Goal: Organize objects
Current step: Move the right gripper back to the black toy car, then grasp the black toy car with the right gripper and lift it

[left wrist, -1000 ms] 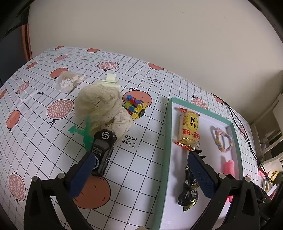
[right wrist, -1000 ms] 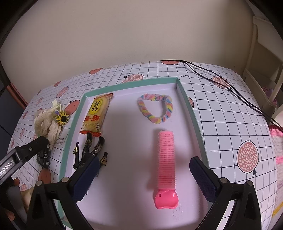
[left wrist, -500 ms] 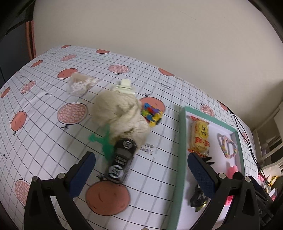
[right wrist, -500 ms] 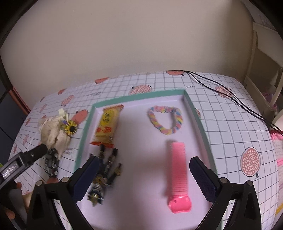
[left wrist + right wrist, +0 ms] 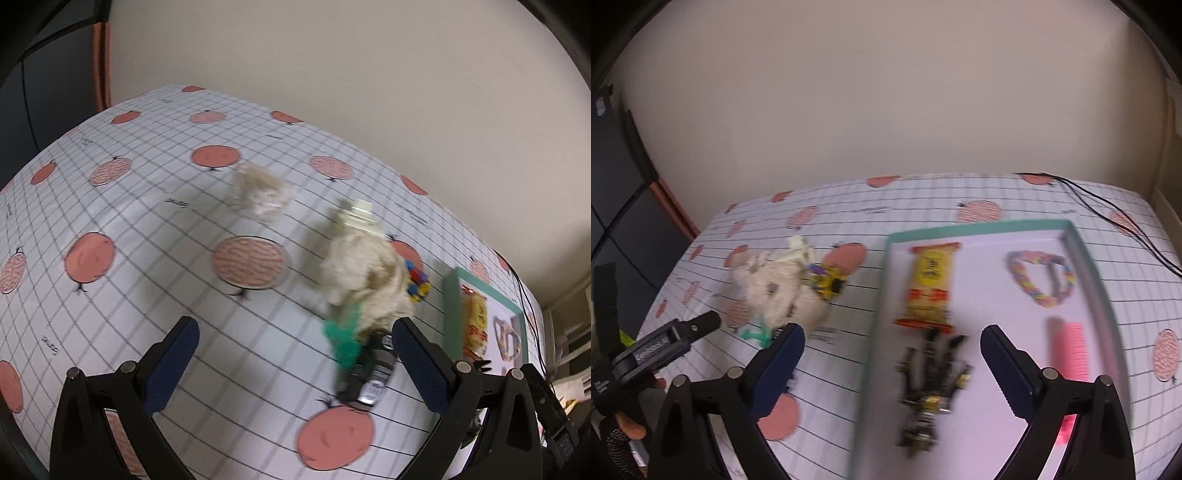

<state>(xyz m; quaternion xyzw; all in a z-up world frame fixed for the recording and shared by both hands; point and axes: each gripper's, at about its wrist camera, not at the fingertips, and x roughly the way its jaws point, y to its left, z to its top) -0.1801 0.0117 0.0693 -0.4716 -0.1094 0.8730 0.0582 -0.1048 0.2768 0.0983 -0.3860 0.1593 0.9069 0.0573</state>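
Hovering spread and empty, left gripper (image 5: pixel 295 362) over table (image 5: pixel 147 229) middle, probably for black toy car (image 5: pixel 369 373) beside tray (image 5: pixel 882 295) edge; right gripper (image 5: pixel 892 363) likewise wide, grasping nothing, above the tray.

Gridded table (image 5: pixel 147 229) w/ tray (image 5: pixel 882 295), cloth (image 5: pixel 365 277), toy car (image 5: pixel 373 373), bag (image 5: pixel 262 192).

Colours in view
My fingers (image 5: pixel 173 363): navy pads, black frames. Desk (image 5: pixel 147 221): white grid cloth, coral fruit prints. Tray (image 5: pixel 882 295): teal rim. Comb (image 5: pixel 1067 350): pink.
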